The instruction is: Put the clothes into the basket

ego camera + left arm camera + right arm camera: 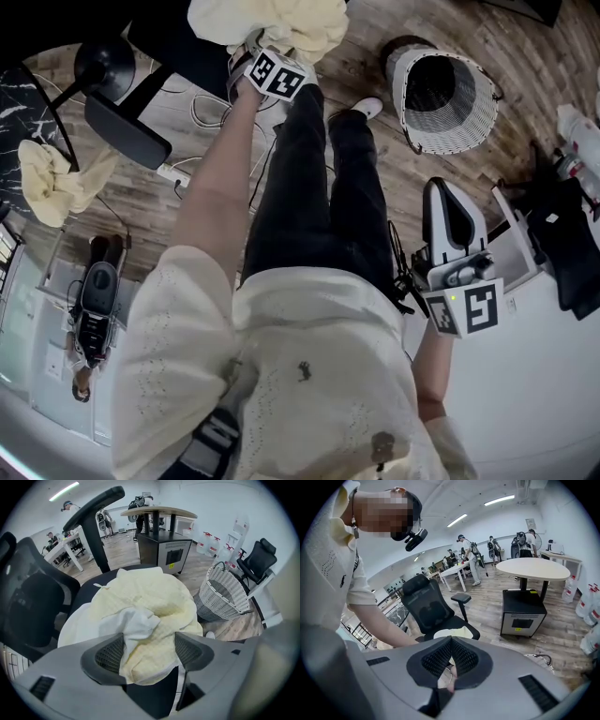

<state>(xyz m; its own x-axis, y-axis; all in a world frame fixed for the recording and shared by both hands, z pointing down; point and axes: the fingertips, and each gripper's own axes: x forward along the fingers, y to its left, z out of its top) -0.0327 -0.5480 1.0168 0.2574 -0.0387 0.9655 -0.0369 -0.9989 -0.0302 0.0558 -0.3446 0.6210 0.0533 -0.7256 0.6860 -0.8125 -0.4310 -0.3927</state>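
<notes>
No writing could be read: the yellow sticker (171,566) on the black cabinet (161,543) was too small, and the grippers' cubes showed only black-and-white square patterns. The clothes (150,602), one pale yellow piece and one white, lay heaped on the seat of a black office chair (28,602), at twelve o'clock in the head view. The left gripper (149,652) pointed down into them with its fingers (110,653) released and spread wide. A fold of cloth sat between them, unclamped. In the head view the heap hid those fingers. The right gripper (451,644) hung at four o'clock beside the person, its fingers clenched together on nothing. One white woven basket (225,597) stood on the floor at three o'clock of the heap, well apart. A second yellow cloth (52,183) lay at nine o'clock in the head view; its support was unclear.
</notes>
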